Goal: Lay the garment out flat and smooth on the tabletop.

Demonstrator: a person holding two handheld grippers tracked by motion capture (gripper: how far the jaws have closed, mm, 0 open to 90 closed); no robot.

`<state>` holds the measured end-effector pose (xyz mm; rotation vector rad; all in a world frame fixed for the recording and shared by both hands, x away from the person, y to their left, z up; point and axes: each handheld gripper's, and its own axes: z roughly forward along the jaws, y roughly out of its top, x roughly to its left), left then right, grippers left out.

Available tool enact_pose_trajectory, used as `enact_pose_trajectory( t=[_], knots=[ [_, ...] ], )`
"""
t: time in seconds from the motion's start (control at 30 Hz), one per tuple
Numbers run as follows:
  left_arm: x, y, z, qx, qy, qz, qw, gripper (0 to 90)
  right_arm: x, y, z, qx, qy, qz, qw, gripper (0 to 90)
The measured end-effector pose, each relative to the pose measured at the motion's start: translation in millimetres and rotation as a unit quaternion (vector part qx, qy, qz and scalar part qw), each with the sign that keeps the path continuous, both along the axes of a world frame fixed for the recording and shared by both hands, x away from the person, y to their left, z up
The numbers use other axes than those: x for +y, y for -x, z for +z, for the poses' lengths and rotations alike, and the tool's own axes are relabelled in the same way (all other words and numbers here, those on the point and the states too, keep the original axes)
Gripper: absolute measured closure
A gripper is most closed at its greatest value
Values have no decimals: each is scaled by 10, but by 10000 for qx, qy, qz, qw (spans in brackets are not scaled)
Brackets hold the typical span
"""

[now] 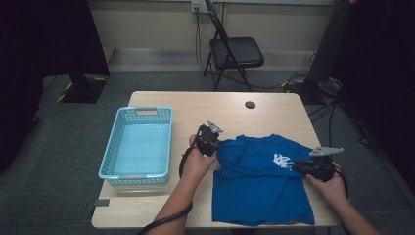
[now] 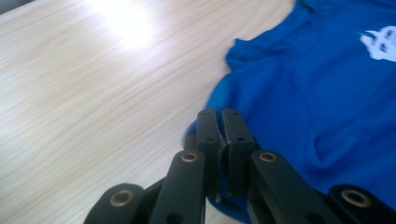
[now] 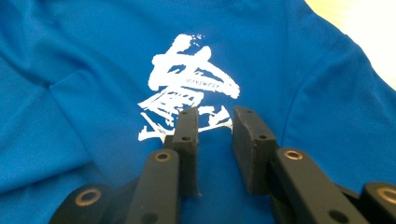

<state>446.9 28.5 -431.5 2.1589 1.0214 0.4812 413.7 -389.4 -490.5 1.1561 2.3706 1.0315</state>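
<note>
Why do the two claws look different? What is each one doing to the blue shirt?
The left claw is pinched shut at the left edge of the blue shirt; whether cloth is caught between its jaws is unclear. The right claw is open, with a gap between its jaws, over the shirt's white print. Both are black, and a hand holds each.

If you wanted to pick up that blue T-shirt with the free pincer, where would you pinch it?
Probably at the sleeve edge of the blue T-shirt nearest the right tool, coming in low from the table's right side. The shirt lies flat, so its middle offers little to pinch; an edge slips between open jaws. The left tool looks shut at the opposite edge.
</note>
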Motion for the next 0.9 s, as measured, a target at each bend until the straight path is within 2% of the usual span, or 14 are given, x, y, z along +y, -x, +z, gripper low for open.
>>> enact_pose_trajectory(
  t=[0.13,0.27,0.33,0.43,0.63,0.73,0.9],
  knots=[
    [138,98,-178,294,-199,56,9994,862,0,2,0,7,-5,0,10000,716],
    [243,131,-265,323,-198,260,9989,737,4,4,2,6,8,-7,10000,715],
    [278,112,-260,276,-79,399,9988,696,6,5,2,6,9,-10,10000,716],
    [289,50,-262,254,-24,511,9984,662,3,3,2,8,5,-7,10000,716],
    [251,-96,-347,387,88,640,9972,596,0,2,1,11,-5,-2,10000,716],
    [204,-96,-406,493,-43,560,9972,596,2,4,1,5,2,-2,10000,715],
    [164,-1,-473,582,-212,388,9973,599,1,2,1,11,-4,0,10000,716]
  ],
)
